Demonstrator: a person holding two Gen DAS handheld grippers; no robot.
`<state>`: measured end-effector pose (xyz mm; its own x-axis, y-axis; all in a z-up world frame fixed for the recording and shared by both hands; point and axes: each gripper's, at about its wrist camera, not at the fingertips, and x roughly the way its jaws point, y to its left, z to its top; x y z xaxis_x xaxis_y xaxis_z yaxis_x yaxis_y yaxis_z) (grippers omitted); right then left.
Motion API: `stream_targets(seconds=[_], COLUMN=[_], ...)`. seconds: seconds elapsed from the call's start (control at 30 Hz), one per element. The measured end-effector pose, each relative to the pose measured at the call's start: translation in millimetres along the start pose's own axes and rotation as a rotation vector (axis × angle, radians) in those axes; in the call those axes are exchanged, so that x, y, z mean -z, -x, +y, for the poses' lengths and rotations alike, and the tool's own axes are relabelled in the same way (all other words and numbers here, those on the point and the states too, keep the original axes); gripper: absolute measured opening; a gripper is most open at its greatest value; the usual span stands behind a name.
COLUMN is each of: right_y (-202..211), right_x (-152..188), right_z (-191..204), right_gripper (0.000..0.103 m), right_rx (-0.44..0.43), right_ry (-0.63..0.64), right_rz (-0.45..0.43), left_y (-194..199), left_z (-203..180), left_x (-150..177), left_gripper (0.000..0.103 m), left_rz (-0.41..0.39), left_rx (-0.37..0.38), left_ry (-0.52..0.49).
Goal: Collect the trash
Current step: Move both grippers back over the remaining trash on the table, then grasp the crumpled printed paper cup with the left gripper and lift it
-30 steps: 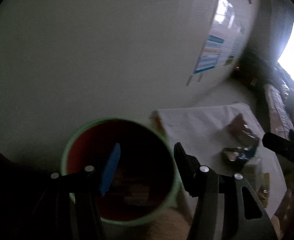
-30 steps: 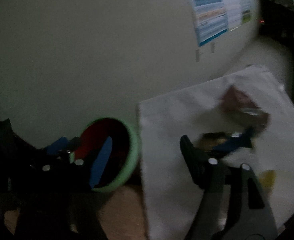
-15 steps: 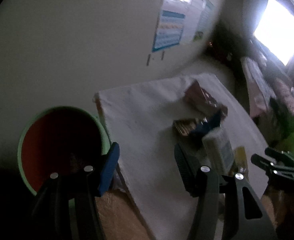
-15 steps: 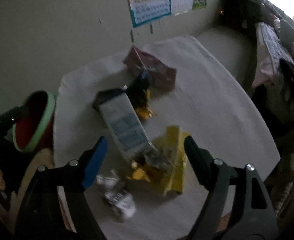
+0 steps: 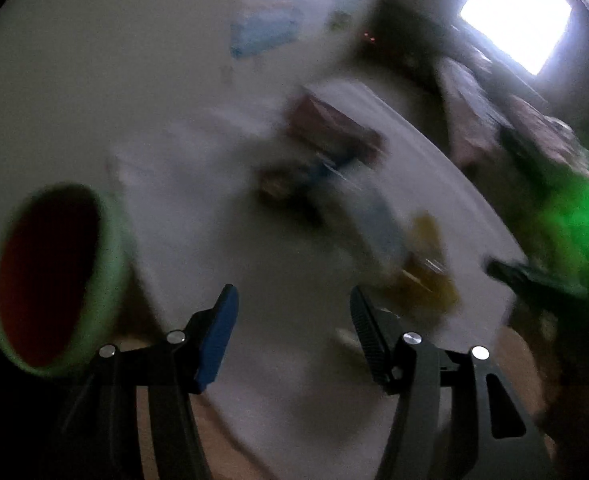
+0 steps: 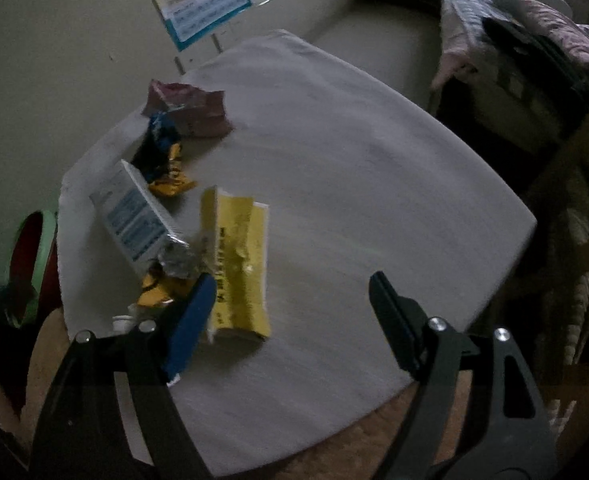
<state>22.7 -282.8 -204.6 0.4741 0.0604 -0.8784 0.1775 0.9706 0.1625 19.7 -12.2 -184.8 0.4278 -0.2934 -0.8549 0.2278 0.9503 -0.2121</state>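
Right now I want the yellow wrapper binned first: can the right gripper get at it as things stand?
Probably yes. The right gripper is open and empty, and the yellow wrapper lies flat on the white cloth just by its blue finger, uncovered on top; only the white carton crowds its left edge.

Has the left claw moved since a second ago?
Yes. The left claw, open, has swung right, away from the green-rimmed red bin, and now points over the white cloth-covered table.
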Motion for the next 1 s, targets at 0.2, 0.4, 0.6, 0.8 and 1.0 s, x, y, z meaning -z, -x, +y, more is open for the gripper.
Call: stream_targets(seconds=[0.2, 0.4, 0.6, 0.8, 1.0], right_y=[6.6, 9.9, 8.1, 8.2, 8.0], right_x=[1.7, 4.1, 5.8, 4.3, 2.7], right_z=[5.6, -2.0, -6.3, 3.9, 27.5], right_gripper=[0.077, 0.077, 0.077, 0.077, 0.077], right_rx=[-0.007, -0.012, -0.022, -0.06, -0.085], right_ry=[0.019, -0.005, -0.025, 0.003, 0.083], right_rz=[-0.037, -0.038, -0.029, -0.028, -0.03], left_y=[-36.6, -57.9, -56.7, -42.3, -32.5], left_z=[-51.6, -66.3, -66.6, -54.7, -29.7], left_x=[22.6, 28.1, 28.2, 20.6, 11.7], left_gripper=[0.053, 0.037, 0.017, 0.0, 0.0], left_rz=[0.128, 0.199, 0.199, 0.168, 0.145], left_rx=[0.086, 0.105, 0.142, 0.121, 0.075], left_ry=[-0.114, -0.169, -0.166, -0.187, -0.175])
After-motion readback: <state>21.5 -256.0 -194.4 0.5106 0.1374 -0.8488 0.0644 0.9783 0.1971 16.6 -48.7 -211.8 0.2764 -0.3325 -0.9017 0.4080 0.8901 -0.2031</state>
